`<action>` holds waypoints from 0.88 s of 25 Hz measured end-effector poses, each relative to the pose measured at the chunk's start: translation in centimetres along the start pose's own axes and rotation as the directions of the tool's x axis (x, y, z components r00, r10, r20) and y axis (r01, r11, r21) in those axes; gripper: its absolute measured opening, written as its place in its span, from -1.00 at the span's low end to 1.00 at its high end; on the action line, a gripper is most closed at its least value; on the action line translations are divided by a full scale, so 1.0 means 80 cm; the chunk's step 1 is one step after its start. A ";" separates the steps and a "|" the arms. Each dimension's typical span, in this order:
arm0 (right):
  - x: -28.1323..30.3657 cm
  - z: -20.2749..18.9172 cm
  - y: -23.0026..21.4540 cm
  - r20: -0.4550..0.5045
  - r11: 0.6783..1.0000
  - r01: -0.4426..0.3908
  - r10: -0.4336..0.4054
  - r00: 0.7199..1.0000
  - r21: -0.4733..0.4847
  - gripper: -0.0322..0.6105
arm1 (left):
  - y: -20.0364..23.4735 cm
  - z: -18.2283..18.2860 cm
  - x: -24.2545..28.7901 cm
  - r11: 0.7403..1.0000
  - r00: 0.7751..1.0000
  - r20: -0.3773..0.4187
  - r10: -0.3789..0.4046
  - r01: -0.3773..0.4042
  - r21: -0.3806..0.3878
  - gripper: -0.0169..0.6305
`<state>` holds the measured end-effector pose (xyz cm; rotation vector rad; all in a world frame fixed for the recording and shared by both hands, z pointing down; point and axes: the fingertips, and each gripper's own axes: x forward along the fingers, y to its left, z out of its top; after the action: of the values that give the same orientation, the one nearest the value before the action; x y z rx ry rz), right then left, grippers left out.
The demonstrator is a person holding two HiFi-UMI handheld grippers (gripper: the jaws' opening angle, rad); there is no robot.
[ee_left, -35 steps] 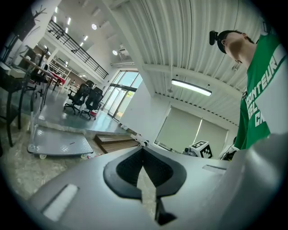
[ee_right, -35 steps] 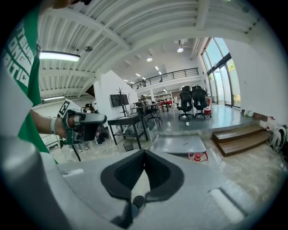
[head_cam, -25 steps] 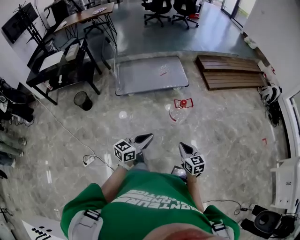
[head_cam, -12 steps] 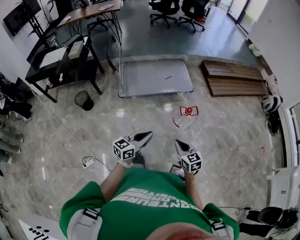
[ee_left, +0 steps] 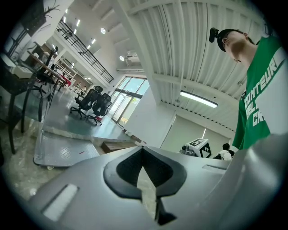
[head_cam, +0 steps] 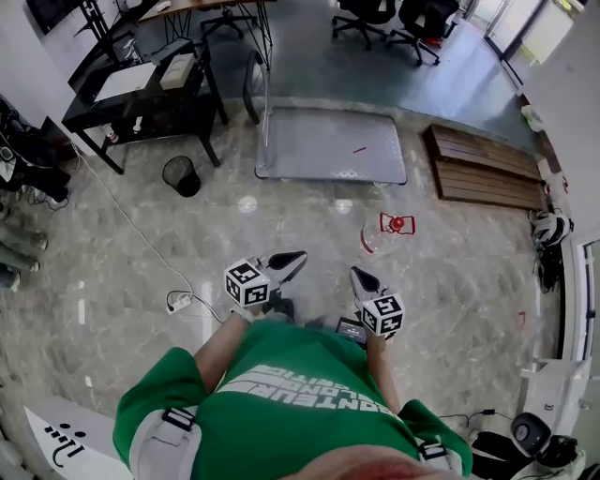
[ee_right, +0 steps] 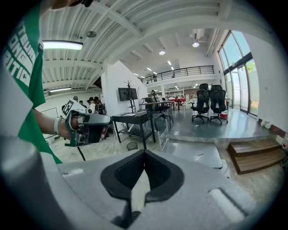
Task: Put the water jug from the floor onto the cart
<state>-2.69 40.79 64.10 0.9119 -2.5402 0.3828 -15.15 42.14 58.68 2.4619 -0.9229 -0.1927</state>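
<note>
The clear plastic water jug with the red cap and handle [head_cam: 380,236] was on the pale, glossy stone floor [head_cam: 122,253]. It lay between the person in the green shirt [head_cam: 291,403] and the flat grey metal platform cart [head_cam: 333,145], apart from the cart's near edge. We could not tell whether it stood upright or lay tilted. Nothing rested on the cart's deck but a small red mark.

The right gripper [head_cam: 355,274] hung nearest the jug, short of it and not touching. In its own view we saw its jaws pressed together at the tips with nothing between them. The left gripper [head_cam: 298,255] was level with it on the other side. Its jaws were likewise closed tip to tip and it carried nothing.

Beyond the cart the floor stepped up to a darker grey area with black office chairs [head_cam: 370,14]. A brown slatted wooden platform [head_cam: 483,167] lay to the right of the cart. A black wire wastebasket [head_cam: 180,174] and a black desk [head_cam: 141,94] stood to its left. A white power strip [head_cam: 178,302] with its cable lay on the floor near the left gripper.
</note>
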 end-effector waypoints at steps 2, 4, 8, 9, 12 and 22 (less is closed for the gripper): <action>0.007 0.005 0.005 0.003 1.000 -0.014 0.014 1.000 -0.014 -0.93 | 0.008 0.003 -0.005 1.000 1.000 0.012 0.012 -0.012 0.001 -0.95; 0.012 0.005 0.005 -0.001 1.000 -0.022 0.022 1.000 -0.021 -0.93 | 0.013 0.006 -0.007 1.000 1.000 0.019 0.022 -0.022 -0.001 -0.95; 0.023 0.001 0.009 -0.023 0.999 -0.051 0.051 0.998 -0.012 -0.93 | 0.018 0.006 -0.018 0.999 0.998 0.023 0.051 -0.051 -0.018 -0.95; 0.027 0.001 0.011 -0.029 0.998 -0.063 0.063 0.998 -0.012 -0.93 | 0.020 0.007 -0.022 0.998 0.998 0.024 0.062 -0.062 -0.022 -0.95; 0.038 0.009 0.011 -0.035 0.995 -0.095 0.094 0.995 -0.012 -0.93 | 0.027 0.013 -0.024 0.995 0.995 0.024 0.093 -0.092 -0.032 -0.95; 0.063 0.032 -0.017 -0.010 0.994 -0.107 0.107 0.994 -0.004 -0.93 | 0.052 0.035 0.000 0.994 0.994 0.012 0.105 -0.105 -0.025 -0.95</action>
<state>-6.05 36.04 64.34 0.7716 -2.5867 0.4121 -18.38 38.33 58.31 2.3851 -1.0470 -0.1837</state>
